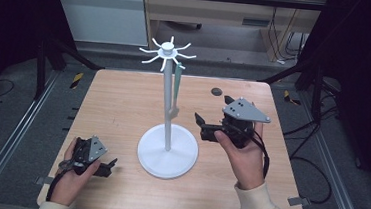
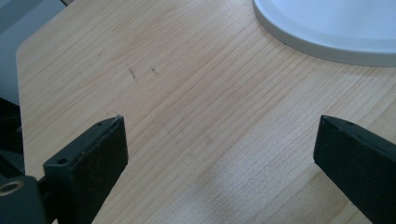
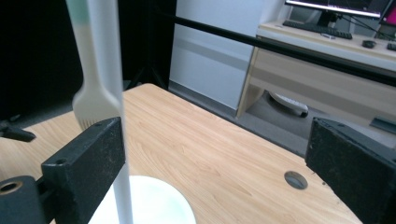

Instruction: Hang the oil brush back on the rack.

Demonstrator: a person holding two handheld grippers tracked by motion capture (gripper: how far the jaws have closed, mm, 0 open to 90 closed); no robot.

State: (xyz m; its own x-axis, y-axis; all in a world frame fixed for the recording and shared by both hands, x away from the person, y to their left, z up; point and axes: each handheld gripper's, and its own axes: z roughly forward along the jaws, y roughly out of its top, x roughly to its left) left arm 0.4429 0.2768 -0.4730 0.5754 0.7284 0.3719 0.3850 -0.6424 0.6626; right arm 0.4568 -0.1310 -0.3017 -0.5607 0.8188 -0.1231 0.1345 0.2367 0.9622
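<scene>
A white stand with a round base stands mid-table, its top ringed with curved hooks. A brush-like utensil with a green handle and pale head hangs from one hook beside the pole. My right gripper, held in a hand right of the stand, points toward it with nothing between its jaws. In the right gripper view the gripper is open; the pole and utensil head rise just past its left jaw. My left gripper rests at the table's front left, open over bare wood, with the base ahead.
The wooden table has a small round hole at its back right. Black frame posts stand around it. Behind the table is a desk with a keyboard. Bare wood lies left of the stand.
</scene>
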